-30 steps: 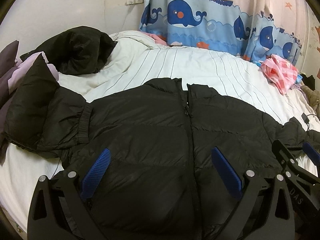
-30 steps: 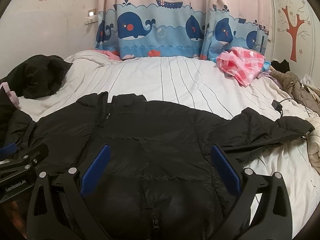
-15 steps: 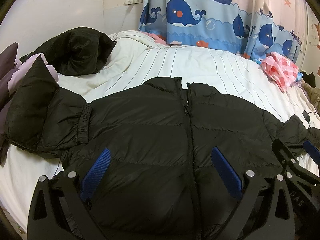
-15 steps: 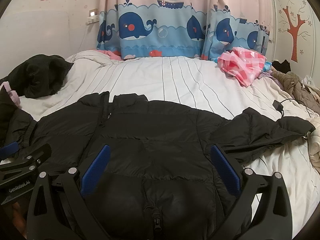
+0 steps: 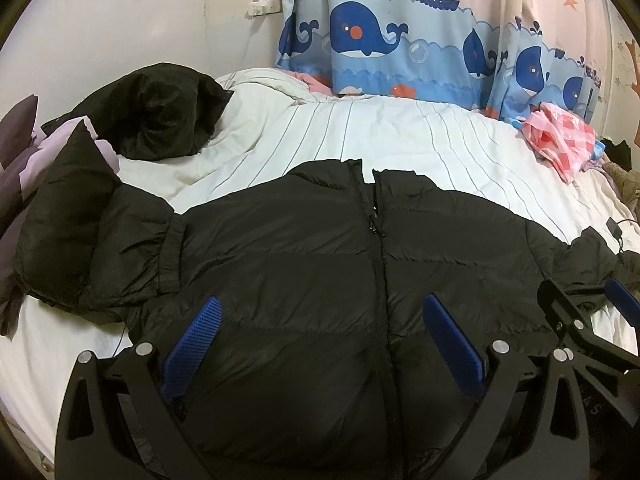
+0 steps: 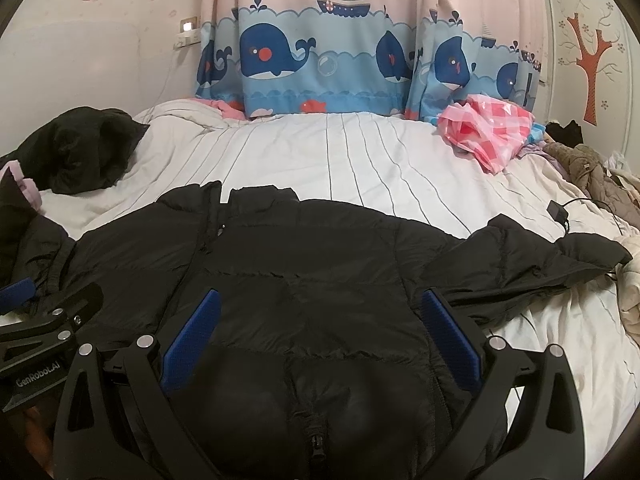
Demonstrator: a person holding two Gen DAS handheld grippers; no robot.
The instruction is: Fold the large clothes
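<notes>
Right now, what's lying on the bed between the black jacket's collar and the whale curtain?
Nothing but bare striped white bedding: in the right wrist view it runs clear from the black jacket up to the whale curtain.

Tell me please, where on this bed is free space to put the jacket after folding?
The widest bare patch of striped sheet lies between the black jacket collar and the whale curtain. A smaller strip lies below the jacket's right sleeve. Crowded: the dark garment at left, the pink checked cloth and clothes pile at right.
</notes>
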